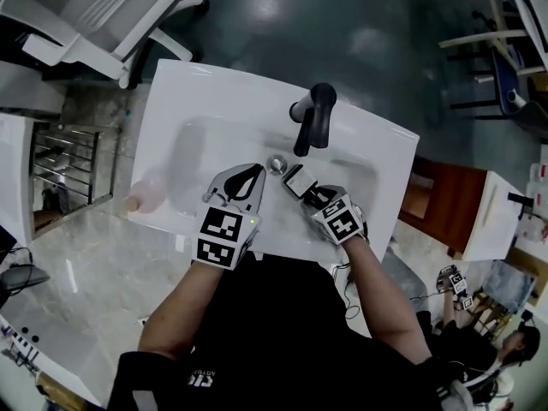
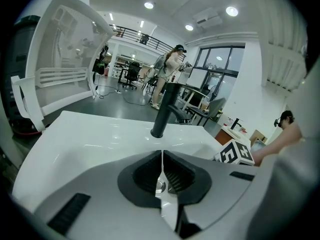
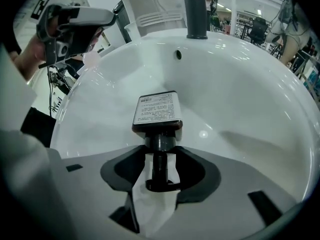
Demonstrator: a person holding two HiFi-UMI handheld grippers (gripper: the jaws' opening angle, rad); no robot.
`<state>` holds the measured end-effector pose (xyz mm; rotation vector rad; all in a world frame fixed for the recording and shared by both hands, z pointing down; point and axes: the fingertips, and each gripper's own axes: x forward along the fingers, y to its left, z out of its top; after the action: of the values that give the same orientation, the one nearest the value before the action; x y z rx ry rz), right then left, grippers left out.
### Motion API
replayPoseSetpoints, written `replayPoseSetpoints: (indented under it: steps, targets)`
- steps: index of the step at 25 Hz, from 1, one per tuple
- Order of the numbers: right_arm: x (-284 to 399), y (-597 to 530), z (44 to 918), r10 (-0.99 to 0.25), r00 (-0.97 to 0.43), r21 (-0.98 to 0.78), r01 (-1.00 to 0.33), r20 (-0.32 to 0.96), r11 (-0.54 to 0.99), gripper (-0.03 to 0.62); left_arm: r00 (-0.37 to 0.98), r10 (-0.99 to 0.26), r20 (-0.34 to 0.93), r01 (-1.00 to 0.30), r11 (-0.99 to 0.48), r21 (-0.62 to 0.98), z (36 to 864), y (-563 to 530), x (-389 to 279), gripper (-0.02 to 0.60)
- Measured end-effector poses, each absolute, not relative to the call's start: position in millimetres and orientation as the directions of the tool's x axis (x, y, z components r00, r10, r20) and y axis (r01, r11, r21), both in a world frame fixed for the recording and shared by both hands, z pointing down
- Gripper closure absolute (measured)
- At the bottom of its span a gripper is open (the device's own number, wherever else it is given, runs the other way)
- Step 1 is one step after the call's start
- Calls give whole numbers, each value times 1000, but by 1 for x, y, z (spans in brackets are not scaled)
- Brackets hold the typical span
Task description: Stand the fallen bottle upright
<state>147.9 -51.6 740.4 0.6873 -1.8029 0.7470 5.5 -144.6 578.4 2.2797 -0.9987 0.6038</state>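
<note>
A dark bottle (image 1: 299, 180) with a white printed label (image 3: 156, 109) and a black pump top lies on its side in the white sink basin (image 1: 193, 144), pump end towards me. My right gripper (image 1: 315, 197) points steeply down, and its jaws (image 3: 161, 154) are closed on the bottle's black pump neck, touching the collar on both sides. My left gripper (image 1: 259, 169) hovers over the basin just left of the drain (image 1: 276, 163). It is shut (image 2: 162, 156) with nothing in it.
A black faucet (image 1: 312, 118) stands at the basin's far rim, just beyond the bottle. A pale pink object (image 1: 145, 197) sits on the sink's left edge. A white chair (image 1: 103, 15) stands behind the sink at the left. People are in the room beyond.
</note>
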Motion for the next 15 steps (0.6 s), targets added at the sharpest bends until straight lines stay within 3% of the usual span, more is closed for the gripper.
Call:
replayPoseSetpoints:
  steps: [6, 8, 13, 15]
  targets:
    - [152, -45, 728, -111, -313, -181, -764, 943, 619, 414, 614, -533, 582, -775, -548, 316, 575, -147, -4, 555]
    - [155, -47, 724, -133, -322, -181, -777, 937, 603, 582, 614, -537, 578, -776, -544, 318, 575, -145, -5, 555]
    - [163, -31, 736, -92, -255, -151, -785, 962, 601, 570, 624, -528, 576, -768, -550, 327, 573, -132, -5, 555]
    - [161, -40, 727, -159, -224, -71, -763, 962, 643, 507, 622, -529, 577, -769, -550, 324, 573, -130, -7, 555]
